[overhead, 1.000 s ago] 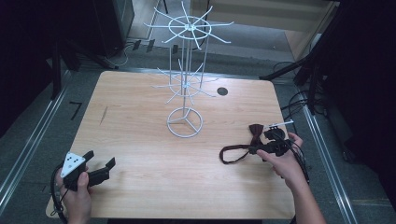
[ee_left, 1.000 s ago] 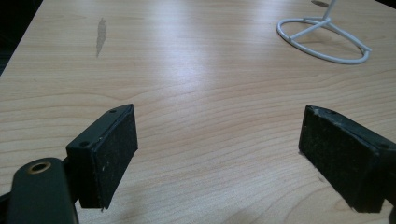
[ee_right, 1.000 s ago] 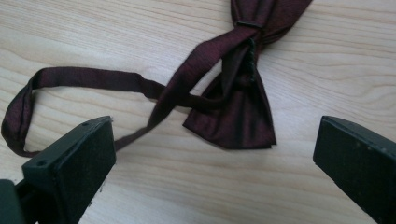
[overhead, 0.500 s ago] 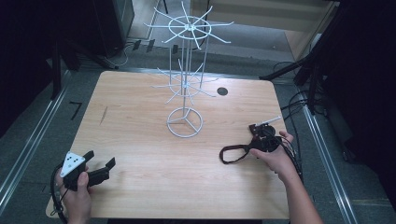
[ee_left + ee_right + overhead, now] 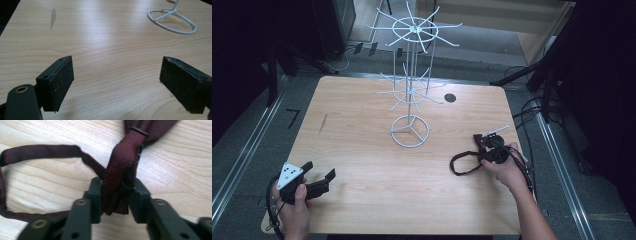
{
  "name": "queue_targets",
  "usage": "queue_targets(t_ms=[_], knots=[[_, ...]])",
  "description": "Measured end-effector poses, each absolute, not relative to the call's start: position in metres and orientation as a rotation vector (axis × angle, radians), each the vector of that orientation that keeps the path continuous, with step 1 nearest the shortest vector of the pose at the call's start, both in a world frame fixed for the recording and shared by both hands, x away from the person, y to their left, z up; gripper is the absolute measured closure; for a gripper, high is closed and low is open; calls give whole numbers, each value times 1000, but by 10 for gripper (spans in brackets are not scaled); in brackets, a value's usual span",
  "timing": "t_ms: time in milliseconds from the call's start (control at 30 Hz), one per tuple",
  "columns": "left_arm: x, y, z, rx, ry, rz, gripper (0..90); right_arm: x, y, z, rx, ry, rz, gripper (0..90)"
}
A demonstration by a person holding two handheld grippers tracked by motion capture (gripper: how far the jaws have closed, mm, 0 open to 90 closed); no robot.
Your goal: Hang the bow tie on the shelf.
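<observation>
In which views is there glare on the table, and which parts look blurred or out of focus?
Left gripper view: a pale sheen on the table, sharp jaws. Right gripper view: the dark red bow tie is soft, the jaws near the lens more blurred. High view: even light, dark surroundings, thin white wire stand clear.

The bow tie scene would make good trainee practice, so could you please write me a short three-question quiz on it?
1. True or false: the right gripper has its jaws closed on the bow tie.
2. What does the left gripper hold?
A. the strap
B. nothing
C. the rack
3. Fill in: the white wire rack stands on the ____.

Key:
1. True: in the right gripper view the dark red fabric is pinched between the jaws.
2. B: its jaws stand wide apart over bare wood.
3. Table: the rack's ring base rests on the wood, apart from both grippers.
</observation>
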State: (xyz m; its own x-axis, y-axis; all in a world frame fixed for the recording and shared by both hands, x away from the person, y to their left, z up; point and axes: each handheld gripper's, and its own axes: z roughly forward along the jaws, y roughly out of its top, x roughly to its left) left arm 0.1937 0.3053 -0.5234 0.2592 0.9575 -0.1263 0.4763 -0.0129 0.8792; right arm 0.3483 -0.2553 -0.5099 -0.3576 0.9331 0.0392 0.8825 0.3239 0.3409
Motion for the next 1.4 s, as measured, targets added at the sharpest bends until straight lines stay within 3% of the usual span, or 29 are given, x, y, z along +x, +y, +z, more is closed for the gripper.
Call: queue_targets(t_ms=[267,533,1400], knots=[[194,305,-523,1629,1352,672,128,345,-253,-509,1676,2394,465,801],[194,306,-523,1628,1351,670,128,340,-255,-507,1721,2333,637,803],[194,306,-524,1628,1351,670,128,320,-245,-445,1552,2000,1168,800]])
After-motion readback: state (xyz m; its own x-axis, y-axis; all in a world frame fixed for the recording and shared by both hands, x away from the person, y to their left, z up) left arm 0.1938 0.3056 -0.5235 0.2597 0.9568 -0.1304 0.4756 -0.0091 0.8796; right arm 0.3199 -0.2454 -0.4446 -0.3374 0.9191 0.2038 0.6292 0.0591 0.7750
